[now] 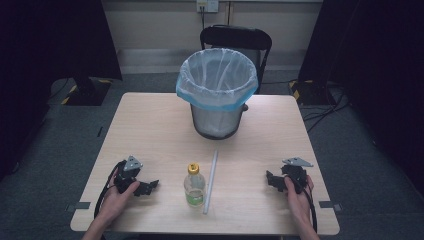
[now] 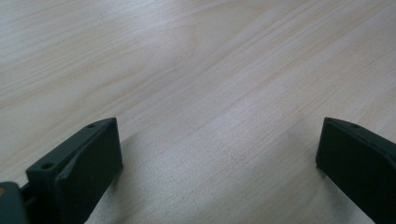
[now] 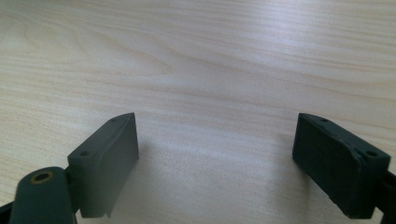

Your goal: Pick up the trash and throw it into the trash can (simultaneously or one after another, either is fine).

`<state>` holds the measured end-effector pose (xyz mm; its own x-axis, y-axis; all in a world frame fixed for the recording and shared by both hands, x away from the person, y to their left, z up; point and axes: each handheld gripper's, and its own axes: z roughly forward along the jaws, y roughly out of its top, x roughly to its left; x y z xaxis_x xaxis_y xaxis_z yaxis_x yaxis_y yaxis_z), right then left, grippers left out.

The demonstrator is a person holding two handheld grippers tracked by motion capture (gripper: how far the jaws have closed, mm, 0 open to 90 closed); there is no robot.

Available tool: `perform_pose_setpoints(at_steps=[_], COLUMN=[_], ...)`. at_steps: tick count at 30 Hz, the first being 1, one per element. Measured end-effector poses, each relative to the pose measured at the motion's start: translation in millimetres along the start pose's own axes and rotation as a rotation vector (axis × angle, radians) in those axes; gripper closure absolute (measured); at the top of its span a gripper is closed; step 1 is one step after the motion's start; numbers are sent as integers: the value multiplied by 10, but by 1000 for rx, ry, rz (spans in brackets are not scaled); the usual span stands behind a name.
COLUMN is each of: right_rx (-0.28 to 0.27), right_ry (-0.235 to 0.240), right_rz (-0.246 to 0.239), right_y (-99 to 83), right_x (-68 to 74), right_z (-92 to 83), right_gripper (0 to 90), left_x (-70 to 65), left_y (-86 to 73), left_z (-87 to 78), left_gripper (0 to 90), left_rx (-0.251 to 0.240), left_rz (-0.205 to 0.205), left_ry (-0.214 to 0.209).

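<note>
A small clear bottle (image 1: pixel 194 185) with a yellow cap and green label stands upright near the table's front edge. Just to its right lies a long white stick (image 1: pixel 210 181), pointing toward the bin. A mesh waste bin (image 1: pixel 217 93) lined with a white and blue bag stands at the back middle of the table. My left gripper (image 1: pixel 148 186) rests on the table left of the bottle, open, jaws wide over bare wood (image 2: pixel 219 140). My right gripper (image 1: pixel 272 181) rests at the front right, open, with bare wood (image 3: pixel 215 149) between its jaws.
The light wooden table (image 1: pixel 150 125) has bare room on both sides of the bin. A black chair (image 1: pixel 235 39) stands behind the table. Dark stands and cables sit on the grey floor at both sides.
</note>
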<state>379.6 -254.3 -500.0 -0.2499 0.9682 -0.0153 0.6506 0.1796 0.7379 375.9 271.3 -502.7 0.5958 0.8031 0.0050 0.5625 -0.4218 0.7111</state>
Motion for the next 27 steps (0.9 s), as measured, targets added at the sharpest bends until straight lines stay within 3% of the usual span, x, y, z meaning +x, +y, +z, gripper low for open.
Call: perform_pose_setpoints(at_steps=[12, 18, 22, 24, 26, 27], right_rx=[7, 15, -15, -37, -45, -57], right_ry=[6, 67, 93, 135, 144, 169], right_rz=[-9, -36, -53, -52, -56, -79], right_y=[3, 46, 65, 78, 88, 108], right_x=[8, 43, 77, 98, 119, 165], right_z=[-15, -77, -150, -191, -206, -238], right_gripper=[156, 177, 186, 163, 158, 152], left_x=[0, 0, 0, 0, 0, 0], left_y=[0, 0, 0, 0, 0, 0], left_z=[0, 0, 0, 0, 0, 0], left_gripper=[0, 0, 0, 0, 0, 0], left_rx=[0, -1, 0, 0, 0, 0], left_rz=[0, 0, 0, 0, 0, 0], left_ry=[0, -2, 0, 0, -1, 0])
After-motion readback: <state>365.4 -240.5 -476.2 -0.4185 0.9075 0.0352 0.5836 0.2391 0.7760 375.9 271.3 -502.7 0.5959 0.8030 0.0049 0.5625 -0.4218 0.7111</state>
